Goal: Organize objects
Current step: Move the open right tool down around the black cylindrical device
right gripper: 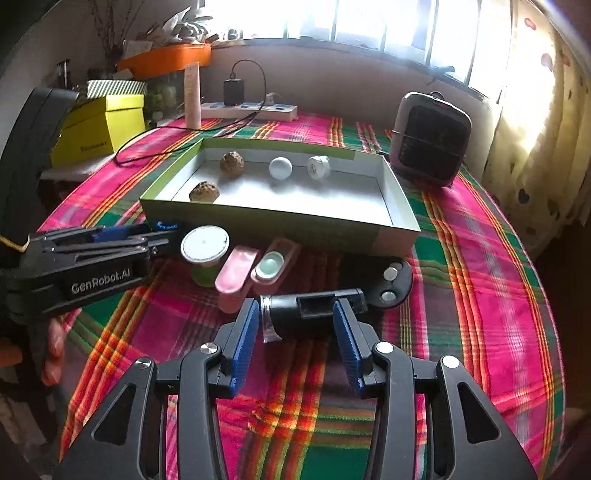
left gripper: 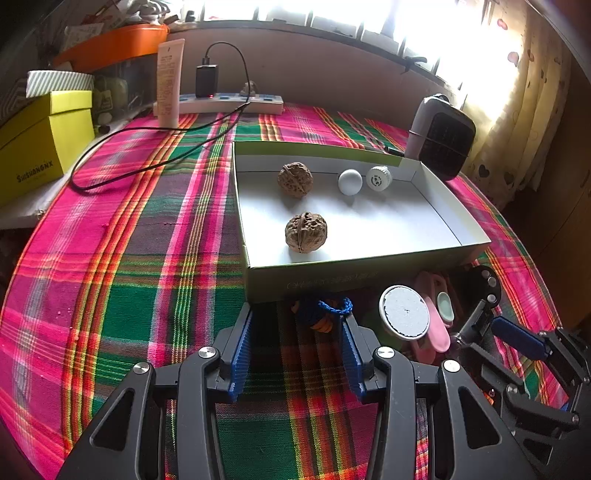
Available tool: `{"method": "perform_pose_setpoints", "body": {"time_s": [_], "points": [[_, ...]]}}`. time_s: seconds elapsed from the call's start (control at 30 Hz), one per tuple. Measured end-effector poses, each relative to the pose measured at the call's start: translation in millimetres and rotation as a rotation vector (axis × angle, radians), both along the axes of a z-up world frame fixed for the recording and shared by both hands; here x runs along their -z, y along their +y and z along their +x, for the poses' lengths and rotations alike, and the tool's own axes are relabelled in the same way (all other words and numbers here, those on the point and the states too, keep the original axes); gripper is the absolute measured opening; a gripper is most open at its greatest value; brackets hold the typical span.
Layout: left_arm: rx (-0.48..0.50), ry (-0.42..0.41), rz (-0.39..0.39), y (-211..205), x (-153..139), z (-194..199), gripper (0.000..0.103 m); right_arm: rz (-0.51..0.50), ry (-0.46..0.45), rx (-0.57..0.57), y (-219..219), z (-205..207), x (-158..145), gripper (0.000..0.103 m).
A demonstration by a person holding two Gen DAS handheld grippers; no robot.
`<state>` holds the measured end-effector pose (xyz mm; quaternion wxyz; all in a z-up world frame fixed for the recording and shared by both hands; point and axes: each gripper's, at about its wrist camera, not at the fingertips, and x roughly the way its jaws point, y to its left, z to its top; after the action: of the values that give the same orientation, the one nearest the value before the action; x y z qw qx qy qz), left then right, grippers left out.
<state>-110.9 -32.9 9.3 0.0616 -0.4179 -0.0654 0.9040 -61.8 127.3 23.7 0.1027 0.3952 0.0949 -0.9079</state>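
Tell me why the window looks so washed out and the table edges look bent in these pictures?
Left wrist view: the window is blown out to white by daylight, while the box throws a dark shadow onto the items in front of it. Right wrist view: the same glare, and the fisheye lens curves the tablecloth stripes; corners go black.

The shallow box (left gripper: pixel 369 277) is largely bare at its 4 o'clock half. Bare tabletop (left gripper: pixel 129 277) lies at its 9 o'clock; a heater (left gripper: pixel 441 144) blocks 1 o'clock.

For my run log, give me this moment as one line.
tray: two walnuts, ball, cap | left gripper: open, at blue cord | right gripper: open, around black holder
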Motion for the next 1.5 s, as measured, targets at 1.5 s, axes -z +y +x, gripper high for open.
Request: {"method": "perform_pose_setpoints", "body": {"time_s": [1.5], "points": [[0.011, -0.002, -0.005, 13.4, 1.4, -4.9, 0.043, -0.215, -0.081, 0.168, 36.9, -9.2, 2.7, 0.043]]}}
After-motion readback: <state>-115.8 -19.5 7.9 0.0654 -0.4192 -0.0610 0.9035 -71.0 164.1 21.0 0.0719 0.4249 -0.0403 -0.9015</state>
